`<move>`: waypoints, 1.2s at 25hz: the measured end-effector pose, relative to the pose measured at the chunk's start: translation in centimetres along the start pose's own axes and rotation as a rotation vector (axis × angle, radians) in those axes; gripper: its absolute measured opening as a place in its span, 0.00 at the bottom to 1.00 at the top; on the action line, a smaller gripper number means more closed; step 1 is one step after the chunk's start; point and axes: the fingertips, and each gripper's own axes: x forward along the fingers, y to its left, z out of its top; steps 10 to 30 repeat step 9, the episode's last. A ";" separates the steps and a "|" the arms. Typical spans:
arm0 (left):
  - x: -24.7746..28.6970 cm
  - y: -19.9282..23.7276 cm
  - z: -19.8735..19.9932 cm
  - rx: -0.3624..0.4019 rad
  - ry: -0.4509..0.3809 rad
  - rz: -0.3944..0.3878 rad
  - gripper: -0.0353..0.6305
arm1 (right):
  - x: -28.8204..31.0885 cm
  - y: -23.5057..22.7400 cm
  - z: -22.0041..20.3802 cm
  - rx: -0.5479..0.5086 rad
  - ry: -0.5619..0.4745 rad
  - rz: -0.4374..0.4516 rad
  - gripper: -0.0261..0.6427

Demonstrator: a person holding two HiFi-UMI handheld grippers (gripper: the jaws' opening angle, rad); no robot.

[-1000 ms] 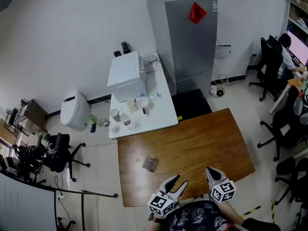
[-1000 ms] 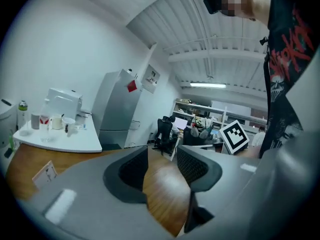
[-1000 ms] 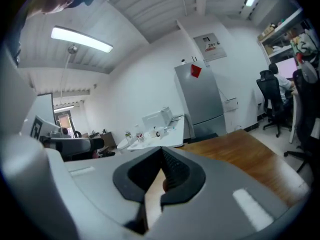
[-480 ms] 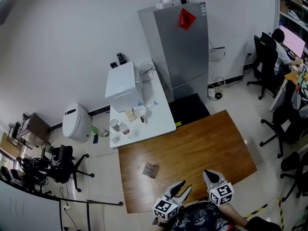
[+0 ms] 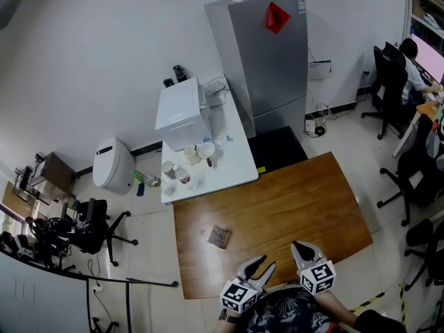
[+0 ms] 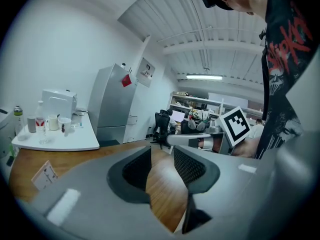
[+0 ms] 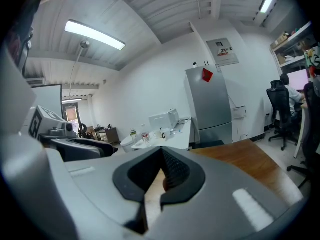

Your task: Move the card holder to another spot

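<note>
The card holder (image 5: 219,236) is a small brown stand with a card, on the left part of the wooden table (image 5: 291,200); in the left gripper view the card holder (image 6: 44,174) shows at the far left. Both grippers hover over the table's near edge, well short of it. My left gripper (image 5: 263,262) is partly open, and nothing is between its jaws (image 6: 162,154). To its right, my right gripper (image 5: 300,245) is shut and empty (image 7: 162,153).
A white side table (image 5: 232,165) with cups, bottles and a white appliance (image 5: 182,109) adjoins the wooden table's far left. A grey fridge (image 5: 267,54) stands behind. Office chairs (image 5: 409,179) are at the right, a black chair (image 5: 90,231) at the left.
The left gripper's jaws have narrowed. Both grippers stay at the near edge, and the card holder has not moved on the table. The head view shifted slightly.
</note>
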 end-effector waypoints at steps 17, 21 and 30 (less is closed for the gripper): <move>-0.8 0.8 -0.5 -0.011 0.012 0.004 0.27 | 1.8 1.2 0.0 0.013 0.012 0.031 0.04; -0.8 0.8 -0.5 -0.011 0.012 0.004 0.27 | 1.8 1.2 0.0 0.013 0.012 0.031 0.04; -0.8 0.8 -0.5 -0.011 0.012 0.004 0.27 | 1.8 1.2 0.0 0.013 0.012 0.031 0.04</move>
